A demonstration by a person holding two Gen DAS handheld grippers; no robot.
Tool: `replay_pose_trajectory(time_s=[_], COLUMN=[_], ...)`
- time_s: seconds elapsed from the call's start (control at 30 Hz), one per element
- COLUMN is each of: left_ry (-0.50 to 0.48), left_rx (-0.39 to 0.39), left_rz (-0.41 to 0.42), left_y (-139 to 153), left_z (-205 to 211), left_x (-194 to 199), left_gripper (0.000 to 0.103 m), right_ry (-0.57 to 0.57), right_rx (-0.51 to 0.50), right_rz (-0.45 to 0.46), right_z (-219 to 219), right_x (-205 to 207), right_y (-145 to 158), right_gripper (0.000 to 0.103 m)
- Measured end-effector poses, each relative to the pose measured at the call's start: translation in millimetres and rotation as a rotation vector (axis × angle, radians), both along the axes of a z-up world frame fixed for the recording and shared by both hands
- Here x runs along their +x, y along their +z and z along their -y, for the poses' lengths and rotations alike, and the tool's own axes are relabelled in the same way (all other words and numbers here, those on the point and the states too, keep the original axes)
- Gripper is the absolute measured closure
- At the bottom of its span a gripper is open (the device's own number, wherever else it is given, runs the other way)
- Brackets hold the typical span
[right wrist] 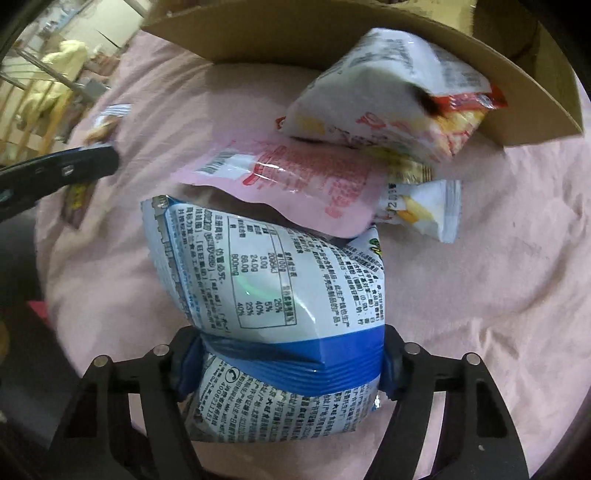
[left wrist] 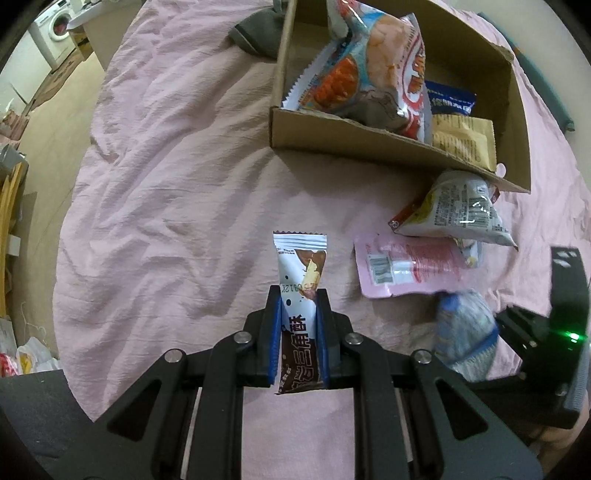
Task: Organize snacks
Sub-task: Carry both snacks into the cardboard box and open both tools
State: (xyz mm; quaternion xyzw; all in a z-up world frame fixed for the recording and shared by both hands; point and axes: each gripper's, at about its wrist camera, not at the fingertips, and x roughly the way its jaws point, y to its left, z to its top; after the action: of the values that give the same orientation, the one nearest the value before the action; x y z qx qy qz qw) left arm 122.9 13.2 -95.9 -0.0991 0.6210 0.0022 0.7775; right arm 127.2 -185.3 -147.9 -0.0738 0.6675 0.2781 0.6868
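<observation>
Snacks lie scattered over a wrinkled pink bedsheet (left wrist: 166,166), and some already sit inside an open cardboard box (left wrist: 369,144) at the upper right of the left wrist view. At the far left of that view a washing machine (left wrist: 55,29) stands beyond the bed on the floor. Moving toward the centre, the left gripper (left wrist: 298,332) points steeply down over the sheet with its blue-padded jaws nearly closed, pinching a slim white and brown snack bar (left wrist: 301,269) that sticks out lengthwise past the fingertips. Above and to the right, the box holds a large puffed red and white bag (left wrist: 373,62), a dark blue packet (left wrist: 448,98) and a tan packet (left wrist: 461,142). Just outside the box's near wall a white puffed bag (left wrist: 458,210) leans against the cardboard, partly over a flat pink pouch (left wrist: 406,266) lying on the sheet. At the right edge the right gripper's black body shows with a green light, a blurred blue and white bag (left wrist: 465,332) beside it. In the right wrist view, the right gripper (right wrist: 284,363) has its jaws set wide, both blue pads pressed into the sides of that blue and white bag (right wrist: 280,280), which dents at the blue band. The pink pouch (right wrist: 295,177) overlaps the bag's far end, with a small white packet (right wrist: 424,206) just to the right.
</observation>
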Motion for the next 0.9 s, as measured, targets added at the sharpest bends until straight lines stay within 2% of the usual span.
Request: replay_pose_trajectory(time_s=[0.17,0.3,0.4,0.57,0.7,0.8,0.9], left_ry=[0.011,0.016,0.023,0.027,0.054,0.069,0.075], left_rx=[0.007,0.021,0.023,0.046,0.038,0.036,0.030], left_rz=[0.004,0.017,0.030,0.069,0.076,0.092,0.127], left_y=[-0.6,0.4,3.8,11.4,11.4,14.8,24.7], left_z=[-3.3,0.4,2.8,2.3,-5.1,-8.9,-10.1], left_x=[-2.9,-1.5,1.4,2.0,3.2,3.5,3.3], left_gripper=[0.089,0.089,0.089,0.089,0.089,0.089,0.089], right_ry=[-0.004,0.029,0.020,-0.020,-0.100,-0.158,-0.222], right_rx=[0.066,0.121,0.205,0.420,0.532,0.566,0.576], right_rz=[-0.028,-0.031,-0.020,0.124,0.268,0.330,0.371], right_z=[30.1,36.9,45.1,66.6,86.3,75.0,84.6], right_x=[-11.1,-21.8,-20.8,-14.1,-7.4,-3.5,0.0], right_y=[10.0,25.3,39.5,90.3,120.4,128.4,133.5], right_gripper=[0.029,0.029,0.029,0.029,0.029,0.029,0.029])
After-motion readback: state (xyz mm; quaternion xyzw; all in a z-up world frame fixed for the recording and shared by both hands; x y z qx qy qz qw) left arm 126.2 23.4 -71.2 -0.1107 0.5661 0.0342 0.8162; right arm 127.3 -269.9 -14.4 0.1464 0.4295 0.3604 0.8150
